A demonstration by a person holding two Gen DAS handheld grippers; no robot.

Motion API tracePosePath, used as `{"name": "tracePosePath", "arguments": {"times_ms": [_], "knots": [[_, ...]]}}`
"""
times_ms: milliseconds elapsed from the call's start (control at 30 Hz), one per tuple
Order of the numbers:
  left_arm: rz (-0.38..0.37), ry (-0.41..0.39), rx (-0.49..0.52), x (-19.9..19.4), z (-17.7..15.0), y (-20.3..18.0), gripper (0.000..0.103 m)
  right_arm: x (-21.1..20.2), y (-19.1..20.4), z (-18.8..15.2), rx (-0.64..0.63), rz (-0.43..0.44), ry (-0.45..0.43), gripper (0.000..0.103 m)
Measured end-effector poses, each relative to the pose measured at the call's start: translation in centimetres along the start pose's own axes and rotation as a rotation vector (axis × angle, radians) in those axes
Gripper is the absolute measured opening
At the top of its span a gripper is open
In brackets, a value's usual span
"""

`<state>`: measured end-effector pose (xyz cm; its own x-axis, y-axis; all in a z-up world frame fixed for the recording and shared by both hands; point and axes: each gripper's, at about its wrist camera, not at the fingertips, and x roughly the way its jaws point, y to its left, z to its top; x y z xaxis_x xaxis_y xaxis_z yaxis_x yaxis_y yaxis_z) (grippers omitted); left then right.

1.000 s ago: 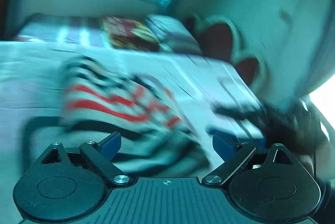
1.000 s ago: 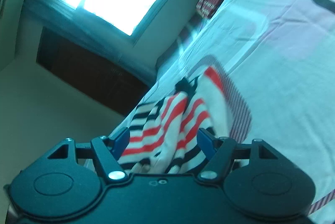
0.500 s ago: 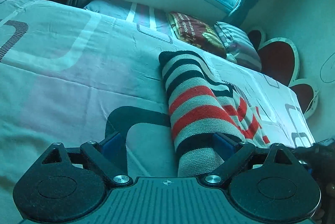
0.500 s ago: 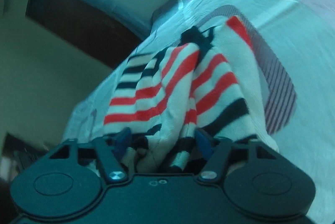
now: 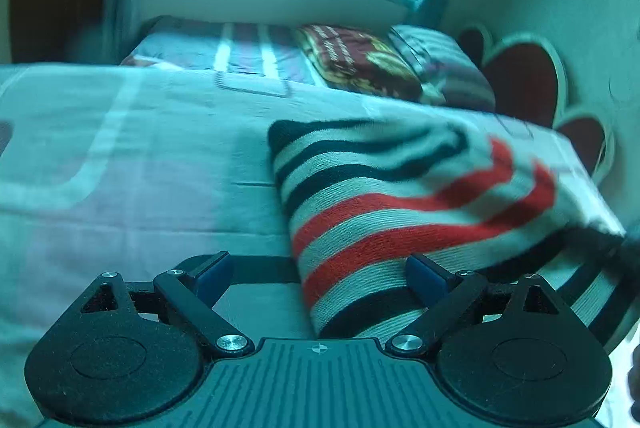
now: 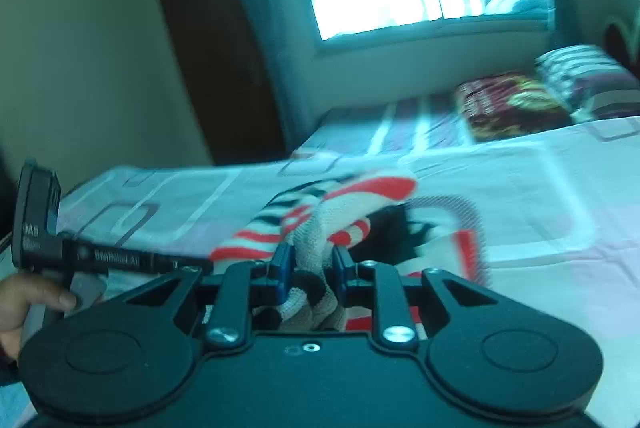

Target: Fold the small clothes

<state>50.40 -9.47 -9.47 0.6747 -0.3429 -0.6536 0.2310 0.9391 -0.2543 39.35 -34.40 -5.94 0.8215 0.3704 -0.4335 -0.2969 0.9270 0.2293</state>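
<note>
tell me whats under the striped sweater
The bedsheet lies under the striped sweater and shows all around it. The sheet directly beneath, and anything on it there, is covered.

Knit garment (image 5: 400, 212) just ahead of the fingers: off-white with red and black horizontal stripes, black cuff edge. Bedsheet (image 5: 140, 168) under it: pale white-pink with dark rounded-rectangle outlines. Far ahead, pillow (image 5: 360, 62) dark red with yellow print; striped pillow (image 6: 584, 76) beside it. Gripper pads (image 6: 282, 264) blue, bodies black.
</note>
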Motion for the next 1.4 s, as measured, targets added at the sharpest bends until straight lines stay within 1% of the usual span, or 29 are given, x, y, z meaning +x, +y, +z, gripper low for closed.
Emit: {"name": "tracePosePath", "arguments": {"times_ms": [33, 67, 133, 167, 200, 267, 367, 400, 433, 467, 533, 600, 667, 733, 767, 800, 833, 867, 900, 967, 1000, 1033, 1067, 1100, 1133, 1167, 1233, 1333, 1400], "knots": [[-0.005, 0.019, 0.012, 0.6, -0.1, -0.7, 0.093, -0.3, -0.9, -0.5, 0.020, -0.017, 0.010, 0.022], [0.000, 0.039, 0.027, 1.1, -0.2, -1.3, 0.093, 0.0, -2.1, -1.2, 0.053, -0.041, 0.046, 0.021], [0.000, 0.062, 0.037, 2.2, -0.7, -2.2, 0.093, 1.7, -4.5, -2.9, 0.139, -0.092, 0.145, 0.019], [-0.008, 0.066, 0.020, 2.5, -0.9, -2.2, 0.093, 2.1, -5.4, -3.8, 0.183, -0.083, 0.159, 0.020], [-0.012, 0.064, 0.003, 2.7, -1.1, -2.2, 0.093, 2.1, -5.9, -4.2, 0.220, -0.061, 0.134, 0.020], [-0.026, 0.060, -0.024, 2.8, -1.4, -1.8, 0.093, 2.1, -6.1, -4.1, 0.261, -0.054, 0.125, 0.020], [-0.039, 0.060, -0.031, 3.0, -1.6, -1.5, 0.093, 1.9, -6.0, -4.3, 0.260, -0.056, 0.135, 0.023], [-0.040, 0.061, -0.031, 3.0, -1.6, -1.4, 0.093, 1.6, -6.3, -4.2, 0.266, -0.056, 0.140, 0.028], [-0.039, 0.063, -0.032, 2.9, -1.5, -1.5, 0.093, 1.3, -6.6, -4.2, 0.281, -0.060, 0.151, 0.035], [-0.036, 0.055, -0.032, 2.6, -1.4, -1.5, 0.093, 1.0, -6.7, -4.0, 0.287, -0.057, 0.157, 0.036], [-0.045, 0.014, -0.025, 1.0, -1.4, -1.4, 0.093, 0.1, -6.3, -3.6, 0.282, -0.036, 0.151, 0.036], [-0.056, -0.016, -0.036, -0.6, -1.8, -0.8, 0.093, -0.5, -6.2, -3.2, 0.291, -0.038, 0.153, 0.036], [-0.055, -0.017, -0.049, -1.4, -2.4, -0.1, 0.093, -1.7, -6.4, -3.3, 0.342, -0.013, 0.129, 0.036], [-0.064, -0.016, -0.068, -1.6, -3.0, 0.7, 0.093, -1.9, -6.6, -3.7, 0.402, 0.021, 0.142, 0.038], [-0.073, -0.013, -0.086, -1.6, -3.3, 1.0, 0.093, -1.6, -6.4, -3.8, 0.407, 0.031, 0.163, 0.043], [-0.074, -0.011, -0.098, -1.6, -3.4, 1.2, 0.093, -1.3, -5.8, -4.0, 0.381, 0.025, 0.181, 0.048], [-0.077, -0.013, -0.114, -1.6, -3.5, 1.3, 0.093, -1.0, -5.2, -4.1, 0.340, 0.008, 0.184, 0.046], [-0.093, -0.014, -0.141, -1.8, -3.6, 1.5, 0.093, -0.9, -4.6, -4.2, 0.299, -0.029, 0.178, 0.038], [-0.112, -0.016, -0.159, -2.0, -3.8, 1.6, 0.093, -0.8, -4.3, -4.3, 0.277, -0.057, 0.181, 0.035], [-0.130, -0.014, -0.152, -2.5, -4.7, 1.5, 0.093, -1.1, -4.3, -4.5, 0.266, -0.063, 0.172, 0.029], [-0.129, -0.002, -0.136, -2.6, -5.3, 1.2, 0.093, -1.2, -4.2, -4.7, 0.243, -0.068, 0.183, 0.028], [-0.117, 0.014, -0.102, -2.5, -6.1, 0.9, 0.093, -1.0, -3.8, -5.0, 0.190, -0.089, 0.207, 0.029], [-0.088, 0.040, -0.067, -2.0, -7.0, 0.5, 0.093, -0.7, -3.3, -5.6, 0.125, -0.117, 0.228, 0.034], [-0.081, 0.031, -0.051, -1.7, -7.8, 0.3, 0.096, -0.5, -3.1, -6.4, 0.093, -0.134, 0.236, 0.035], [-0.068, 0.013, -0.021, -1.7, -8.1, 0.0, 0.097, -0.6, -3.1, -6.8, 0.090, -0.136, 0.213, 0.036], [-0.055, 0.012, -0.016, -1.7, -8.0, -0.2, 0.097, -0.6, -3.2, -7.0, 0.094, -0.141, 0.209, 0.038], [-0.040, 0.026, -0.028, -1.9, -7.7, -0.4, 0.097, -0.6, -3.5, -6.9, 0.129, -0.142, 0.211, 0.039], [-0.015, 0.030, 0.005, -2.8, -7.2, -0.9, 0.097, -0.8, -3.3, -6.5, 0.137, -0.148, 0.231, 0.039], [0.010, 0.013, 0.045, -3.8, -6.9, -1.2, 0.097, -1.5, -2.8, -5.7, 0.140, -0.164, 0.212, 0.038]]}}
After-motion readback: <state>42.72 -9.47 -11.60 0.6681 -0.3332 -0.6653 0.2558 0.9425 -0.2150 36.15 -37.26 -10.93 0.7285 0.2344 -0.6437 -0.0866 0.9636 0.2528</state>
